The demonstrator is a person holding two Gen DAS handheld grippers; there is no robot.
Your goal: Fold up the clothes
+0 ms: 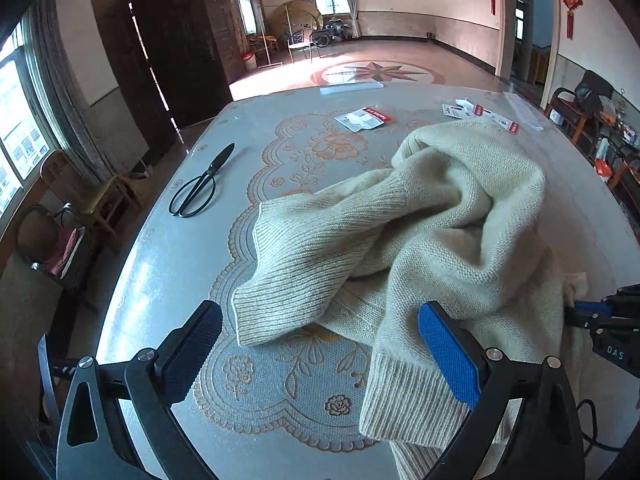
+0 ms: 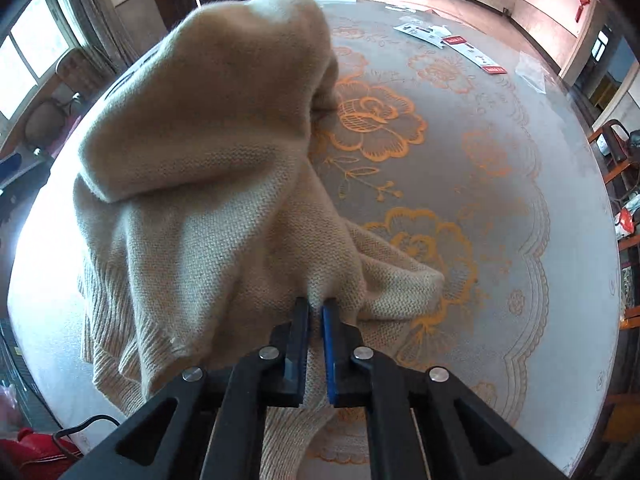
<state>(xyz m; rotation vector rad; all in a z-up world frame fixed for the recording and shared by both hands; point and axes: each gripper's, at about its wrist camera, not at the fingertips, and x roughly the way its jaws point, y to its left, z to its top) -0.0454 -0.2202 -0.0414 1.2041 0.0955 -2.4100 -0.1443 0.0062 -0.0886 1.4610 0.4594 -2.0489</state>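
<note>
Because the sweater (image 1: 432,216) lies bunched in a heap on the table (image 1: 160,264), the scissors (image 1: 200,186) at left could snag a dragged sleeve. Jaws wide, the left gripper (image 1: 320,356) holds nothing; the right gripper (image 2: 316,308) pinches knit that may slip. Paper tags (image 1: 364,118) litter the far edge.

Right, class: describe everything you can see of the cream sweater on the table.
The cream sweater is a soft knit with ribbed cuffs and hem. It lies crumpled, not yet folded, on the floral tablecloth, one sleeve flopped towards the scissors' side and another hanging by the near edge. The right tool is shut on a fold of it, lifting the cloth into a peak. The left tool is open, its blue pad beside a cuff.
</note>
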